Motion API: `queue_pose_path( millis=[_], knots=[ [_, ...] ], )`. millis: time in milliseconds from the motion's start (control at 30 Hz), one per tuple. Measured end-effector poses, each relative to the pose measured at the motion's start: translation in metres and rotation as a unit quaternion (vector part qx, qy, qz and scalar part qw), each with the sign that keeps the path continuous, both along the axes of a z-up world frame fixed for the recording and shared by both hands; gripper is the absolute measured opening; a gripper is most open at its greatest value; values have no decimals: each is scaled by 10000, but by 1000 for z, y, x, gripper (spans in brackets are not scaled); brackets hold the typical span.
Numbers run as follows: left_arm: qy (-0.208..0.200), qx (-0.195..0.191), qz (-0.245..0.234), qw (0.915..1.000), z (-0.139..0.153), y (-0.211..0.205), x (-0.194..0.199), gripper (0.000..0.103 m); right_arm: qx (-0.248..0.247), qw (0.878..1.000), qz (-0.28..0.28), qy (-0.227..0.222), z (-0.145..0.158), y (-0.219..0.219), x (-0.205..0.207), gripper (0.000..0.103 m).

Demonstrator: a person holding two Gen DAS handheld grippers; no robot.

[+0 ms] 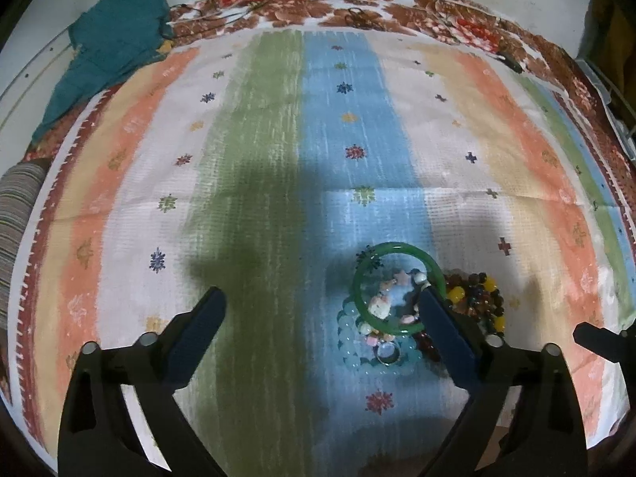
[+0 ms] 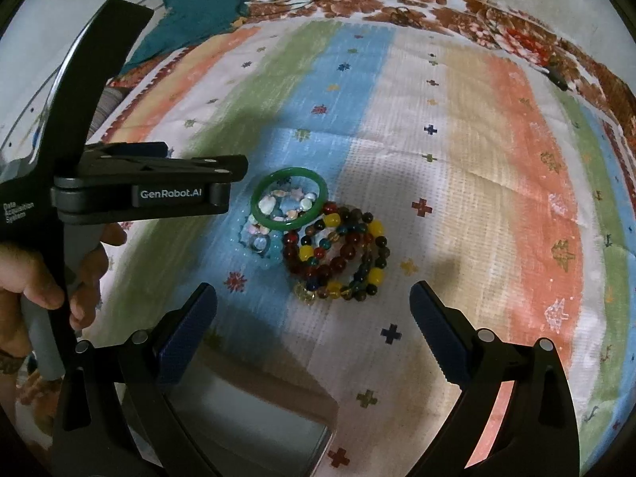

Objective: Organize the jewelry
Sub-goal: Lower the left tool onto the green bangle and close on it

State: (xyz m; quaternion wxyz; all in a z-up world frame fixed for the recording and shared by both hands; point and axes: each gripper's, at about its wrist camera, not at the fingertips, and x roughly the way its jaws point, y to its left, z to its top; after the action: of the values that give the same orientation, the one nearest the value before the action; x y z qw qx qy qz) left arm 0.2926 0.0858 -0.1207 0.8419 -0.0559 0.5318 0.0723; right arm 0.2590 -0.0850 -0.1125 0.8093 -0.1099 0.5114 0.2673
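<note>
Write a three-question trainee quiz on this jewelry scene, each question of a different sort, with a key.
1. True or false: the green bangle lies apart from the other jewelry, on bare cloth.
2. Multiple choice: the multicolored bead bracelets sit mostly on which part of the striped cloth? A) the orange stripe B) the white band beside the blue stripe C) the green stripe
3. Short answer: is either the left gripper or the right gripper holding anything?

Key:
1. False: it rests on top of the pale charm bracelet and the light blue bead bracelet.
2. B
3. No, both are open and empty.
</note>
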Motion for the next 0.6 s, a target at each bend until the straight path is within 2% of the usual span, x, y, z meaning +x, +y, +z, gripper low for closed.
queue_pose_path(
  millis=[133, 233, 400, 467, 600],
  knots=[
    [101, -41, -17, 9999, -8, 1, 8, 83, -67, 10000, 22, 64, -7, 5, 7, 98],
    [162, -94, -69, 9998, -13, 0, 14, 73, -110, 9999, 36, 100, -11, 8, 12, 93],
    [238, -214, -145, 9994, -21, -1, 26, 63, -198, 9996, 79, 206, -22, 15, 19, 91],
    [276, -256, -199, 9991, -24, -2, 29, 55, -248, 9993, 101, 262, -26, 17, 22, 86],
    [356, -285, -266, 9986, -32, -6, 34, 47, -303, 9988, 119, 375, -33, 22, 27, 78]
  ],
)
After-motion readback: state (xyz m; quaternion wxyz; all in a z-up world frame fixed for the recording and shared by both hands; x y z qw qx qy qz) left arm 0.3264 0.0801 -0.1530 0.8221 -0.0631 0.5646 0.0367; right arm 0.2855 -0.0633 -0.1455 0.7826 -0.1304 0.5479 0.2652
